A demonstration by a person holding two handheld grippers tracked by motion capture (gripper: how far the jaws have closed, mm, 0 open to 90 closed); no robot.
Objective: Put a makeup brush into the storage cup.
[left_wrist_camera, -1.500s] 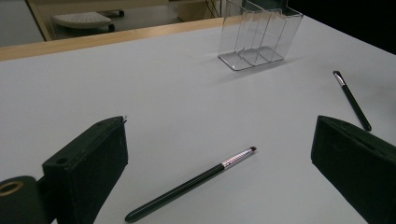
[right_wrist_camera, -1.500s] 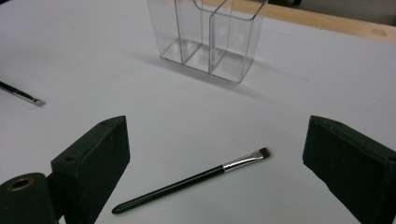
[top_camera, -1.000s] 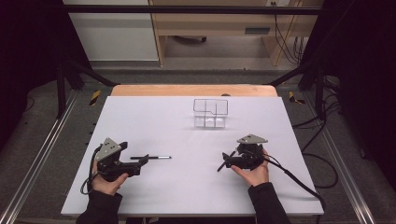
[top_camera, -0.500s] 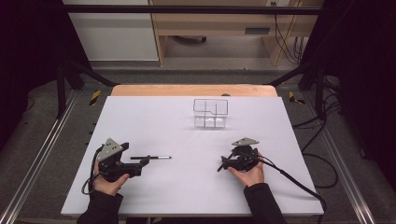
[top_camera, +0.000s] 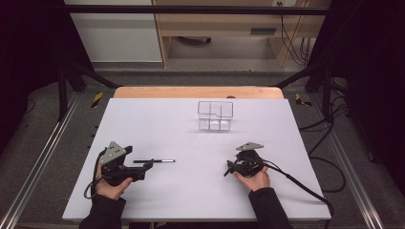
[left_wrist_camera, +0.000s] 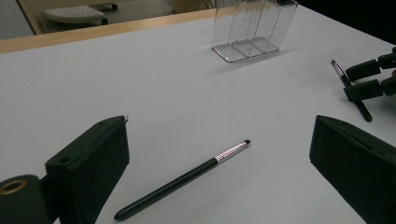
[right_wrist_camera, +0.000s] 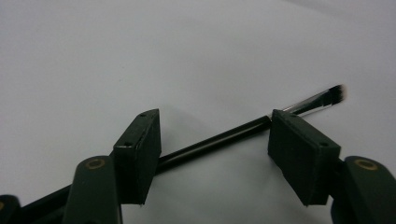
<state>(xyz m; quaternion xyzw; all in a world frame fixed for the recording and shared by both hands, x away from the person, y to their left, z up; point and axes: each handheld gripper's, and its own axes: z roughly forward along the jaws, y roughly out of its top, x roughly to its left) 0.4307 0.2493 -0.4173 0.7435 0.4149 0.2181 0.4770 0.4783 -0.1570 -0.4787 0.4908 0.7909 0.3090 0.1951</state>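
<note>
In the lower half of the right gripper view, my right gripper (right_wrist_camera: 212, 154) straddles a thin black brush (right_wrist_camera: 219, 138) that lies flat on the white table (right_wrist_camera: 140, 56). Its jaws have just been closing, but a gap shows on both sides of the handle, so the pads are not pressing yet and nothing is held. The handle runs aslant between the jaws, bristles toward the upper right of that frame. To grip it well I judge I should square the pads to the shaft and keep their tips right down at the table, since so slim a handle could roll or slip out underneath as they meet.

In the high view that right gripper (top_camera: 237, 167) sits at lower right, and my left gripper (top_camera: 143, 168) at lower left. The left one is wide open and holds nothing; a second brush (left_wrist_camera: 182, 179) lies between its jaws at the bottom centre of the left gripper view, touching neither.

Farther up, at top centre of the table in the high view, stands the clear holder (top_camera: 216, 115) with its compartments, upright, well apart from both brushes. I take it as the place the brushes go, so a grip nearer the handle's middle should make the lift steadier.
</note>
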